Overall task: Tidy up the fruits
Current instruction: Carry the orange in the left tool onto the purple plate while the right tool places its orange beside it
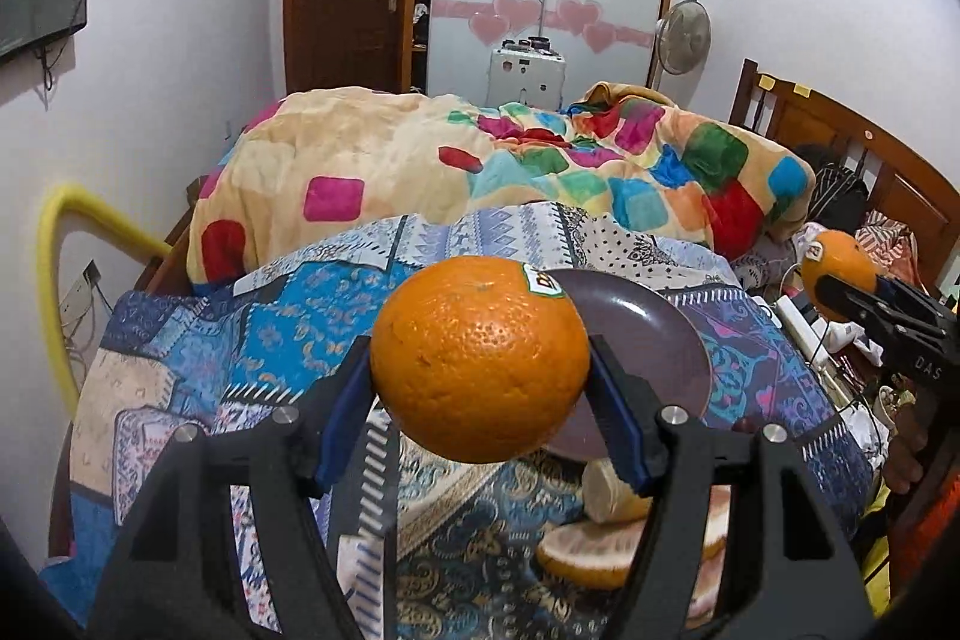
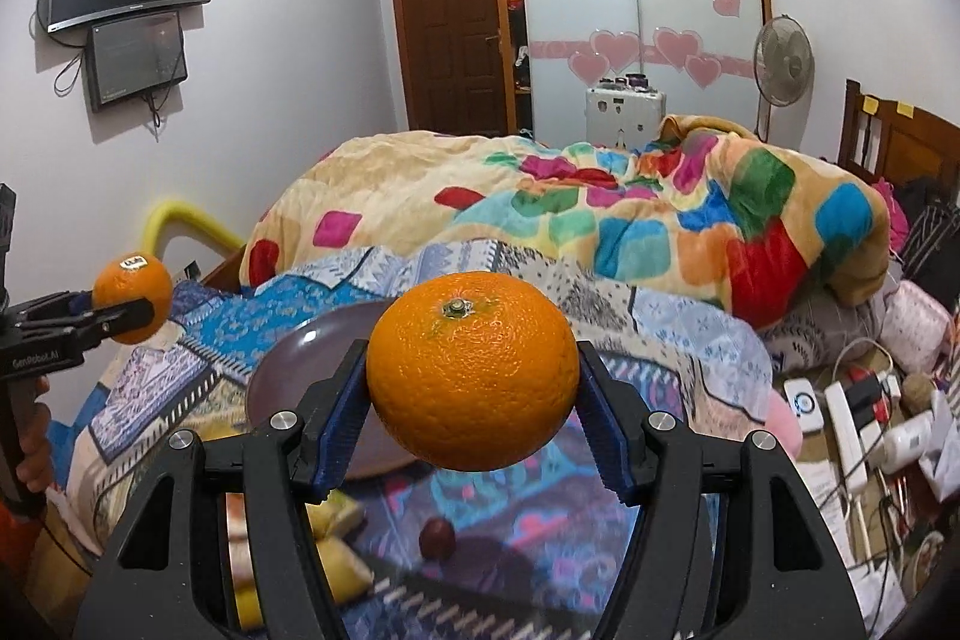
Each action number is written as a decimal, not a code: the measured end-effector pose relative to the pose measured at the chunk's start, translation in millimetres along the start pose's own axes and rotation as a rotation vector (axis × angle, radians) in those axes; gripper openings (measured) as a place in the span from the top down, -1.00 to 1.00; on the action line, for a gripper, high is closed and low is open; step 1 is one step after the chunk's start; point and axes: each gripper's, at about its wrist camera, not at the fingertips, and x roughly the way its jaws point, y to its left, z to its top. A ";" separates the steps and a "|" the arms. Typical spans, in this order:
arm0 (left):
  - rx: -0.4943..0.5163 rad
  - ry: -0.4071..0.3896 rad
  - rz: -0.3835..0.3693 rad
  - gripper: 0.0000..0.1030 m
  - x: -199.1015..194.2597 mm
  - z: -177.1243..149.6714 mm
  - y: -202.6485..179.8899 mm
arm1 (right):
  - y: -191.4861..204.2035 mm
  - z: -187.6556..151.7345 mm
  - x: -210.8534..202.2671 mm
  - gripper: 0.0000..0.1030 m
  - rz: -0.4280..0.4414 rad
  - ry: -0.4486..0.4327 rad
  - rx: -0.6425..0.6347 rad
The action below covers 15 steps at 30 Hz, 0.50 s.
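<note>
My left gripper [image 1: 480, 364] is shut on a stickered orange [image 1: 474, 340], held in the air above the patterned bedspread. Behind and below it lies a purple-brown plate [image 1: 654, 334]. At the right edge of the left wrist view, my right gripper [image 1: 852, 295] grips a second orange [image 1: 834, 259]. In the right wrist view that gripper [image 2: 474, 382] is shut on this orange [image 2: 468, 358], stem up, over the plate [image 2: 294, 370]. My left gripper [image 2: 117, 316] with its orange [image 2: 135, 289] shows at the left. Peeled pomelo pieces [image 1: 591, 550] and a small dark red fruit [image 2: 437, 538] lie below.
A bright checked blanket [image 1: 480, 160] is heaped behind the plate. A power strip, cables and small clutter [image 2: 852, 418] crowd the bed's right side by the wooden headboard [image 1: 840, 130]. A yellow tube [image 1: 54, 280] curves at the left edge. A person's hand [image 2: 33, 454] holds the left handle.
</note>
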 end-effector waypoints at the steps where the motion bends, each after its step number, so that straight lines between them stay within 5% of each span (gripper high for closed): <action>1: 0.004 0.003 0.001 -0.32 3.5 2.2 -1.6 | 2.1 3.1 4.2 -0.20 0.002 -0.001 -0.006; 15: 0.064 0.035 -0.003 -0.32 54.0 20.5 -20.9 | 24.8 14.6 61.8 -0.20 0.023 0.032 -0.079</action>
